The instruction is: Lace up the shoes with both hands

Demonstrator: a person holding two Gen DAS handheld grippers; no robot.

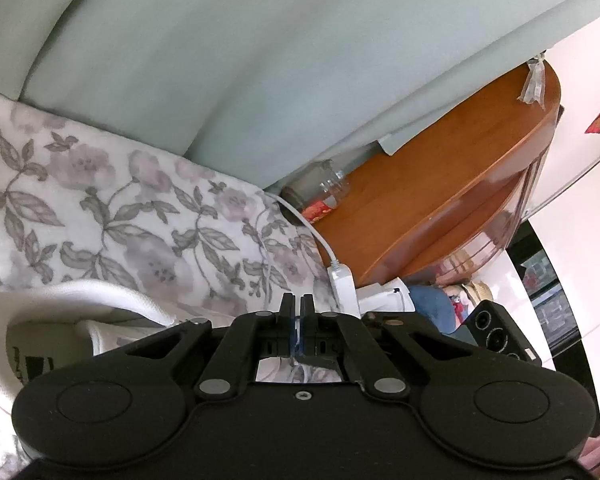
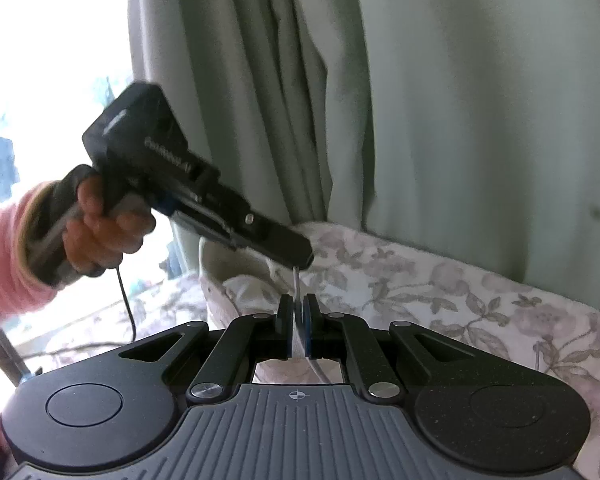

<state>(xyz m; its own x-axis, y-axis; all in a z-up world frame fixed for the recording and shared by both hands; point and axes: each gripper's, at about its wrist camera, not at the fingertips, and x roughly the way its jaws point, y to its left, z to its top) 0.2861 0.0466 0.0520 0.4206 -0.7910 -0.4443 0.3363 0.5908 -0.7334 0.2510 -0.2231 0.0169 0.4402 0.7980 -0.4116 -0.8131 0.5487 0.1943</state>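
1. Right claw [image 2: 298,308] clenched on the white shoelace [image 2: 297,280], fingers nearly together with the lace running up between them; slack of the lace trailing down under the fingers.
2. Left claw [image 1: 297,308] pinched shut on a thin strand of the same shoelace [image 1: 298,326]; in the right view, seen from the side as the left claw [image 2: 300,260], lace hanging taut from its tip down to the right claw.
3. Left hand [image 2: 100,232] wrapped round the handle, pink sleeve behind.
4. White shoe [image 1: 84,320] lying on the floral bedspread [image 1: 140,200], just beside and below the claws.
5. White charger cable [image 1: 320,240] across the bedspread; beyond, a wooden desk [image 1: 440,184] with a plastic bottle [image 1: 320,192]; pale green curtain [image 2: 460,100] farthest back.
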